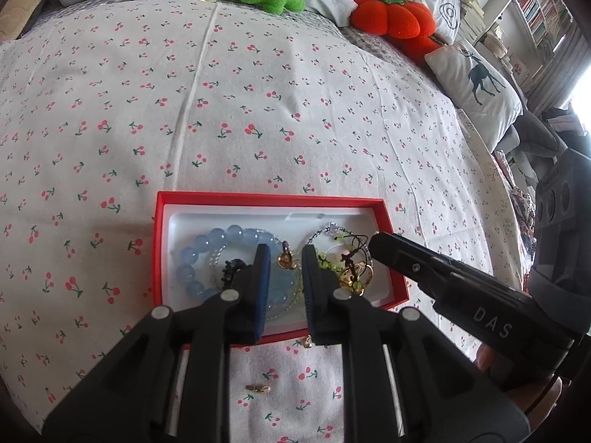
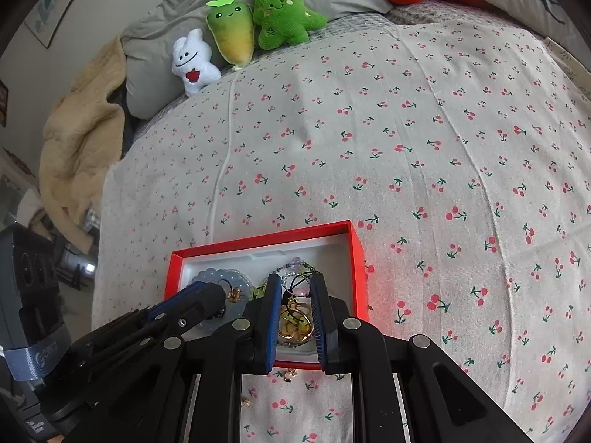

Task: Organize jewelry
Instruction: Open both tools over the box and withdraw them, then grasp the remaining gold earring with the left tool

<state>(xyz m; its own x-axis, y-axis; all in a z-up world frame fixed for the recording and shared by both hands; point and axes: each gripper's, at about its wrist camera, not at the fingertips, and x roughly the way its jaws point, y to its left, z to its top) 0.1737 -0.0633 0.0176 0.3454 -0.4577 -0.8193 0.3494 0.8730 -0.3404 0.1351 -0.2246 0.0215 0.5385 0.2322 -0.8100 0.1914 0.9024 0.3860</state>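
Note:
A red box (image 1: 159, 243) with a white liner lies on the cherry-print bedspread. It holds a blue bead bracelet (image 1: 195, 254), a green bead bracelet (image 1: 325, 264), a dark cord piece and gold pieces (image 1: 284, 258). My left gripper (image 1: 284, 254) hovers open over the box with its fingers either side of a gold piece. My right gripper (image 2: 295, 288) is open over the box's right half (image 2: 354, 254), above gold rings (image 2: 295, 326). It shows from the side in the left wrist view (image 1: 380, 245). Small gold pieces lie on the bedspread in front of the box (image 1: 258, 388) (image 2: 288, 374).
Plush toys, white (image 2: 194, 62), yellow-green (image 2: 231, 33) and green (image 2: 282, 14), line the far side of the bed. Red plush cushions (image 1: 395, 18) and a deer pillow (image 1: 476, 85) lie at the right. A beige blanket (image 2: 81, 136) hangs at the left.

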